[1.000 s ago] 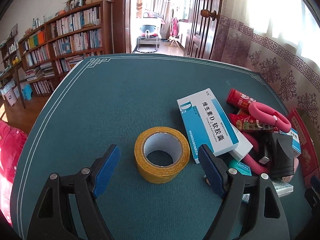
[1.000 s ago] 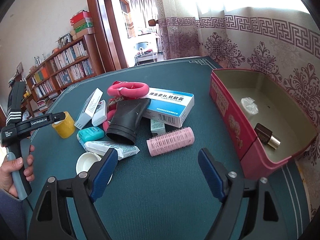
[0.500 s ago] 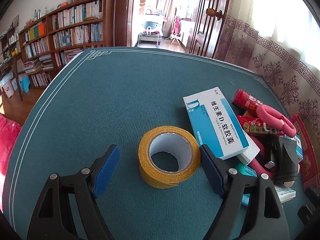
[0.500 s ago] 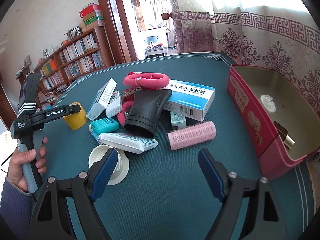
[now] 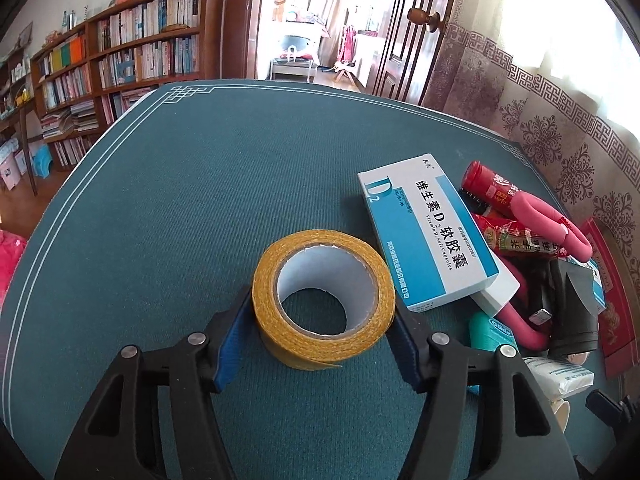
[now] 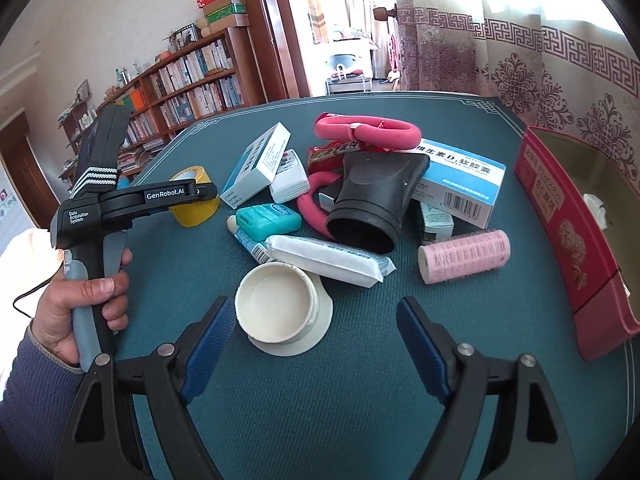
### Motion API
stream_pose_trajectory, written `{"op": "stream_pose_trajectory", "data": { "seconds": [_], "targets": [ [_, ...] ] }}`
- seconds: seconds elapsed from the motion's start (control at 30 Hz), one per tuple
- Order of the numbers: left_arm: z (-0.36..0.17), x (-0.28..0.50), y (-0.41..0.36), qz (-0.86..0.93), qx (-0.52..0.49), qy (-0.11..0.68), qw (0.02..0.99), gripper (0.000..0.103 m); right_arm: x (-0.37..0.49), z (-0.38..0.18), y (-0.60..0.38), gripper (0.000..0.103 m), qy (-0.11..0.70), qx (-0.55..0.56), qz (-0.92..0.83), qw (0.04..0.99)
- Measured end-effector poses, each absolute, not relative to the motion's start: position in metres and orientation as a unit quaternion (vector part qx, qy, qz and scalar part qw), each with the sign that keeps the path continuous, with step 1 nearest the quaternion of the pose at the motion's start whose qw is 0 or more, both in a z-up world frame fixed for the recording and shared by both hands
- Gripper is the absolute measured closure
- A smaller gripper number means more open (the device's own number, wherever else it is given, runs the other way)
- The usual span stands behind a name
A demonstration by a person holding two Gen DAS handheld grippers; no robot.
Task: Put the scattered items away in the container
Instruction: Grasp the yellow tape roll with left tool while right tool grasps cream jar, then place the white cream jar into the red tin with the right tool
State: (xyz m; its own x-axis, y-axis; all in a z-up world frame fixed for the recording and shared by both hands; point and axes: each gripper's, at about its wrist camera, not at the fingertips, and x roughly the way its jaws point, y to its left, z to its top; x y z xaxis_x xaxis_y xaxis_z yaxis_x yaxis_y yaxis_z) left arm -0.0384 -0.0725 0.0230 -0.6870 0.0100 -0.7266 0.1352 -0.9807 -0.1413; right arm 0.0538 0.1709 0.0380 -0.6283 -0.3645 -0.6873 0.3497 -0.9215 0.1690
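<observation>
A yellow tape roll [image 5: 324, 300] lies flat on the green table. My left gripper [image 5: 322, 332] is shut on it, a blue pad on each side; it also shows in the right wrist view [image 6: 192, 200] behind the left gripper [image 6: 160, 200]. My right gripper [image 6: 316, 344] is open and empty above the table, near a white round lid [image 6: 276, 304]. The red container [image 6: 572, 240] stands open at the right, with a few small things inside. A pile of scattered items lies in the middle: a black funnel [image 6: 372, 200], a pink hair roller [image 6: 464, 256], a blue medicine box [image 6: 460, 188].
The pile also holds a teal floss case [image 6: 268, 216], a white packet [image 6: 328, 260], a pink ring [image 6: 368, 130] and a second blue box [image 5: 428, 240]. A bookshelf [image 5: 120, 68] and a doorway stand beyond the table's far edge. A curtain hangs at the right.
My left gripper moved forward around the tape roll and closed on it. My right gripper shifted left, toward the white lid, and stayed open.
</observation>
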Motion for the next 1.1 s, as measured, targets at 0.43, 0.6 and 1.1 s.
{"op": "stream_pose_trajectory", "data": {
  "seconds": [0.43,0.6,1.1],
  "targets": [
    [0.038,-0.021,-0.074,-0.923,0.369,0.107,0.032,0.038,0.040,0.024,0.135,0.018,0.030,0.411,-0.888,0.206],
    [0.040,-0.019,-0.066,-0.926,0.365,0.096,0.024,0.038,0.032,0.014,0.133,0.037,0.037,0.428,-0.883,0.189],
    [0.046,-0.014,-0.050,-0.931,0.359,0.071,0.020,0.039,0.060,0.037,0.156,0.037,0.015,0.386,-0.901,0.196]
  ]
}}
